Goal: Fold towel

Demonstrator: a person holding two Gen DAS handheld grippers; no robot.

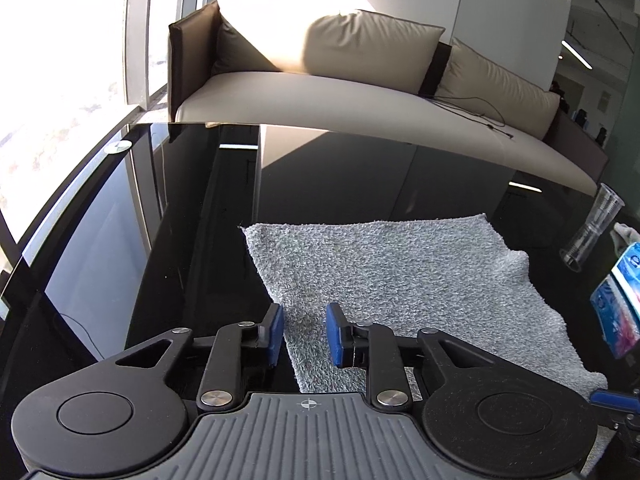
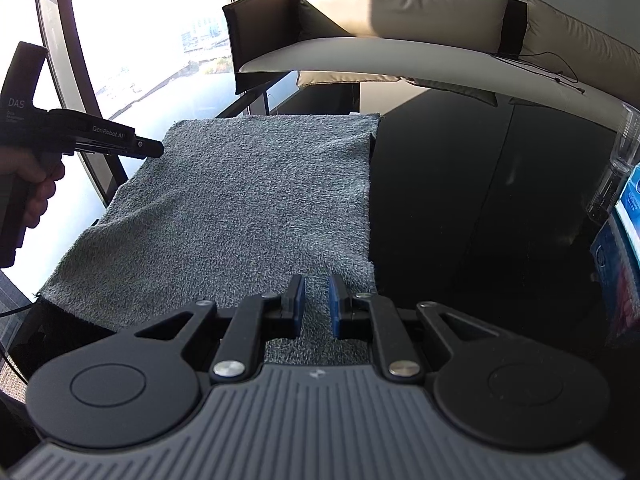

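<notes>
A grey terry towel (image 1: 384, 280) lies spread flat on a glossy black table (image 1: 180, 240); it also shows in the right wrist view (image 2: 240, 208). My left gripper (image 1: 304, 334) is open, its blue pads over the towel's near left edge, nothing between them. My right gripper (image 2: 316, 306) is open with a narrower gap, over the towel's near right corner. The left gripper's body (image 2: 100, 140), held by a hand, shows at the towel's left side in the right wrist view. A blue pad of the right gripper (image 1: 612, 396) shows at the left wrist view's lower right.
A clear plastic cup (image 1: 596, 228) and a blue tissue pack (image 1: 620, 300) stand at the table's right edge. A beige sofa (image 1: 320, 92) with cushions stands behind the table. Large windows (image 1: 60, 60) are on the left.
</notes>
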